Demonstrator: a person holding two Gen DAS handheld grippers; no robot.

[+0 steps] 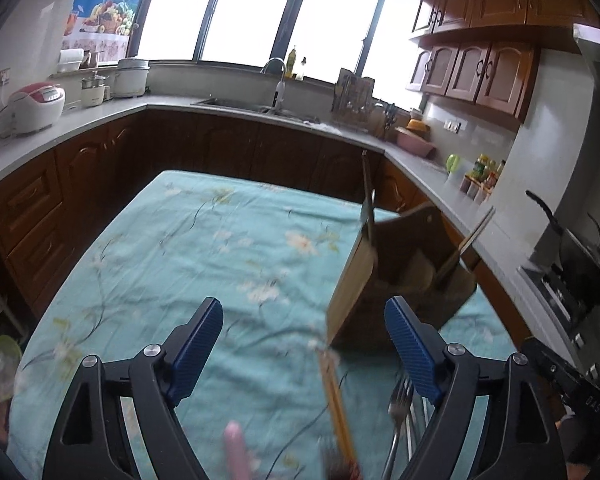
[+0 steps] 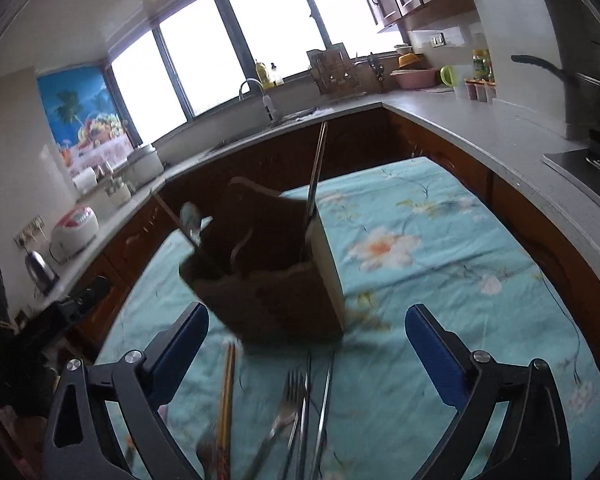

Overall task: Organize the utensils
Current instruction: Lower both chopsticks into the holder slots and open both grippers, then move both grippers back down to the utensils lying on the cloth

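Both the left gripper (image 1: 304, 356) and right gripper (image 2: 306, 356) are spread, empty. Fork (image 2: 288, 408) and chopsticks (image 2: 226, 396) lie before the holder (image 2: 268, 280); it could be knocked over if brushed.

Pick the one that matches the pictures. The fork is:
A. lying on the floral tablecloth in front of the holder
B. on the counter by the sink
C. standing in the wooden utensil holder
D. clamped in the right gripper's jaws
A: the fork lies flat on the tablecloth, nearer the camera than the wooden holder, and the right gripper stands open above it, pressing on nothing.
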